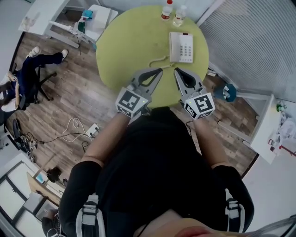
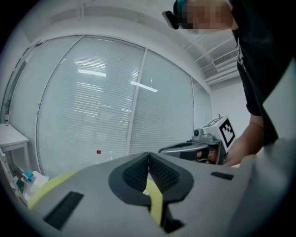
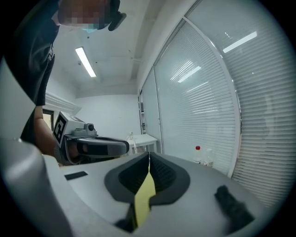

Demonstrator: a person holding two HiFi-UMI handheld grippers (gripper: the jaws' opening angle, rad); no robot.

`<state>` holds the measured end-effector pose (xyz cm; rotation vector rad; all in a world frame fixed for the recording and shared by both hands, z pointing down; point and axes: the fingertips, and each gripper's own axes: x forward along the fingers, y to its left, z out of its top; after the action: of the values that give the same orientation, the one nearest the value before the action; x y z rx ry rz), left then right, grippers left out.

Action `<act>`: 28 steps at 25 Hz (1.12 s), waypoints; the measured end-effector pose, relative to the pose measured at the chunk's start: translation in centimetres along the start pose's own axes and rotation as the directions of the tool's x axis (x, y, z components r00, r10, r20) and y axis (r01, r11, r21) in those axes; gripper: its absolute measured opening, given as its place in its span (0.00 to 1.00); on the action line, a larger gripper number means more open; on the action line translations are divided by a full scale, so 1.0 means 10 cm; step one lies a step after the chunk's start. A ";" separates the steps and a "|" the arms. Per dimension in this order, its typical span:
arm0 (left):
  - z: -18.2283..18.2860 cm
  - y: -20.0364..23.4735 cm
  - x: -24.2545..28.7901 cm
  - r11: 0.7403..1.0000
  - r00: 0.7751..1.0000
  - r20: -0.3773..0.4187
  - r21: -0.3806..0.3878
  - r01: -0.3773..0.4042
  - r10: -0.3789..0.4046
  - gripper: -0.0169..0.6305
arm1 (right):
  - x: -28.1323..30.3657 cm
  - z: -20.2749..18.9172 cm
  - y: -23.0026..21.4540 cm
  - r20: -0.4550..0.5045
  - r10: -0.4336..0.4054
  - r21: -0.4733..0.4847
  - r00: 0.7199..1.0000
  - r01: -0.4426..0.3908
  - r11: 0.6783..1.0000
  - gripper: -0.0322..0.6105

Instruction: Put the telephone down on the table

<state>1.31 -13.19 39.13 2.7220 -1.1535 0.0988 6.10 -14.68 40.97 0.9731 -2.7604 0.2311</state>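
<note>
Beyond both closed jaws, the telephone lies on the table.

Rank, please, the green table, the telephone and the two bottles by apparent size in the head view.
1. green table
2. telephone
3. red-capped bottle and other bottle: these look about alike, so unranked.

Head view: taken from above the person, facing steeply down, with the round table at 12 o'clock. The camera on the left gripper sits low near the tabletop and looks along its jaws toward the blinds; the right gripper is close at 3 o'clock. The right gripper's camera looks likewise, with its neighbour at 9 o'clock. All three views share the red-capped bottle.
</note>
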 end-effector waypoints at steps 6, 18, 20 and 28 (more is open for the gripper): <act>-0.11 0.24 0.43 1.000 1.000 -0.024 -0.006 -0.016 0.015 0.05 | 0.21 -0.16 -0.47 -0.040 0.002 0.027 0.999 -0.001 1.000 0.08; -0.39 0.74 1.33 0.998 0.996 -0.049 0.006 -0.068 0.068 0.05 | 0.74 -0.63 -1.38 -0.147 -0.018 0.088 0.989 0.031 0.996 0.08; -0.46 0.84 1.42 0.996 0.995 -0.046 0.000 -0.087 0.087 0.05 | 0.85 -0.76 -1.49 -0.175 -0.029 0.100 0.984 0.047 0.994 0.08; -0.86 1.11 1.62 0.994 0.991 -0.080 -0.025 -0.108 0.106 0.05 | 1.21 -1.26 -1.74 -0.299 -0.080 0.124 0.951 0.122 0.985 0.08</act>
<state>4.68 -30.56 51.25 2.6052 -1.2681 0.2006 9.66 -32.63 57.46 1.0188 -2.4430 0.5161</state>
